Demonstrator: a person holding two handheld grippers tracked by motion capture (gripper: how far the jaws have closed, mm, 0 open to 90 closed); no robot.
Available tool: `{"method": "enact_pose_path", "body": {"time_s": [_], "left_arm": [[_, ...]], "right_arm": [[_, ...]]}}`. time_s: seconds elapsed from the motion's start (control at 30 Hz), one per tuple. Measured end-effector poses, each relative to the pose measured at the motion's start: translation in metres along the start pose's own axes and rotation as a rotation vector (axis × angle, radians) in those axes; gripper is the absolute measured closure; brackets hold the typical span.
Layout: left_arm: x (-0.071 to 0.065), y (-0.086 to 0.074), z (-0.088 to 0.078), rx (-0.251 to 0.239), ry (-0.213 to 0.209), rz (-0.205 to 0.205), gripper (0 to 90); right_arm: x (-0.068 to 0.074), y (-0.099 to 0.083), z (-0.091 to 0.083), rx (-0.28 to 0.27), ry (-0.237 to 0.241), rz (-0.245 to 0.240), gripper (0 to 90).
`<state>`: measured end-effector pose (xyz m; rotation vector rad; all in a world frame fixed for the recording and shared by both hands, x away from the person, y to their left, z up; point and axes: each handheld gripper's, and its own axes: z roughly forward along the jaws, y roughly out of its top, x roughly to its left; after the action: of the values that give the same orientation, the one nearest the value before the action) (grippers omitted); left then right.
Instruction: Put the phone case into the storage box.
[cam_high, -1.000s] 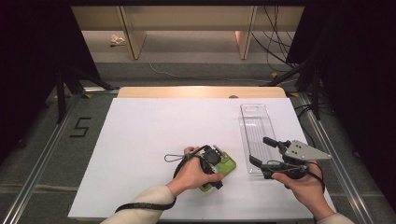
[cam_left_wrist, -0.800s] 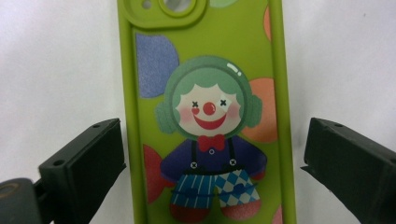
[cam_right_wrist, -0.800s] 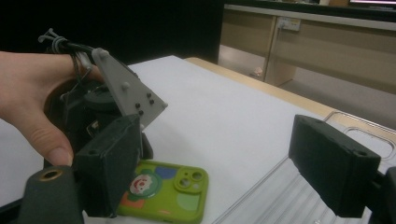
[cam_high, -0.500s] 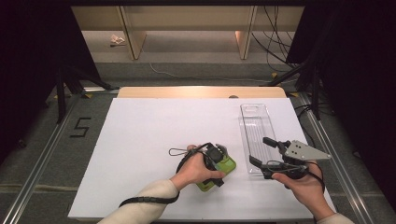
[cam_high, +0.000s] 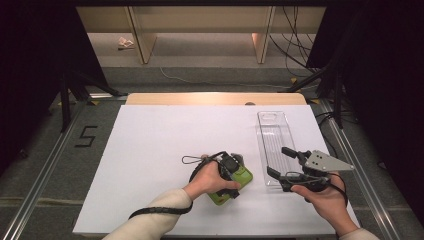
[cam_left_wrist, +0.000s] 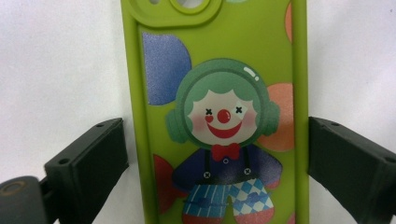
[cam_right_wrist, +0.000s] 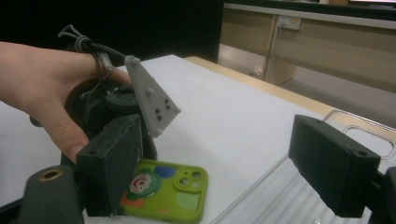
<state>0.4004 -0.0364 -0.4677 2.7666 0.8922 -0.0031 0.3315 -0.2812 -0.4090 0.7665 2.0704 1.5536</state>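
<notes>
The lime-green soft phone case printed with a clown figure (cam_left_wrist: 224, 121) lies flat on the white table top (cam_high: 165, 135), printed side up, near the front edge and slightly right of centre in the high view. Its raised camera cut-out (cam_right_wrist: 190, 178) sits at the end pointing away from the left gripper's camera. The left gripper (cam_high: 231, 172) stands directly above the case, pointing down at it, with one black jaw on each long side. In the left gripper view the jaws flank the case: the right jaw sits at or just beside the case edge, while a narrow strip of table shows between the left jaw and the opposite edge, so the jaws bracket the case without clamping it. The left hand (cam_high: 207, 181) grips the gripper body, and its cable loops onto the table behind it. Just to the right of the case lies a long clear plastic tray with a ribbed floor (cam_high: 274, 137), its length running from front to back of the table; nothing is visible inside it. The right gripper (cam_high: 281, 162) is held by the right hand (cam_high: 325, 197) at the near end of this tray, its jaws spread wide with nothing between them, one jaw over the tray's near corner. Beyond the table stand pale wooden cabinet panels (cam_high: 145, 30) on a grey floor.
</notes>
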Motion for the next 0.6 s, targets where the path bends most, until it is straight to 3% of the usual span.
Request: {"method": "enact_pose_path", "body": {"time_s": [0.6], "left_arm": [[-0.0042,0.0046,0.0026,0.04,0.032,0.014,6.1]], "right_arm": [[0.0001,-0.0003,0.0003,0.004,0.001,0.001,18.5]]}}
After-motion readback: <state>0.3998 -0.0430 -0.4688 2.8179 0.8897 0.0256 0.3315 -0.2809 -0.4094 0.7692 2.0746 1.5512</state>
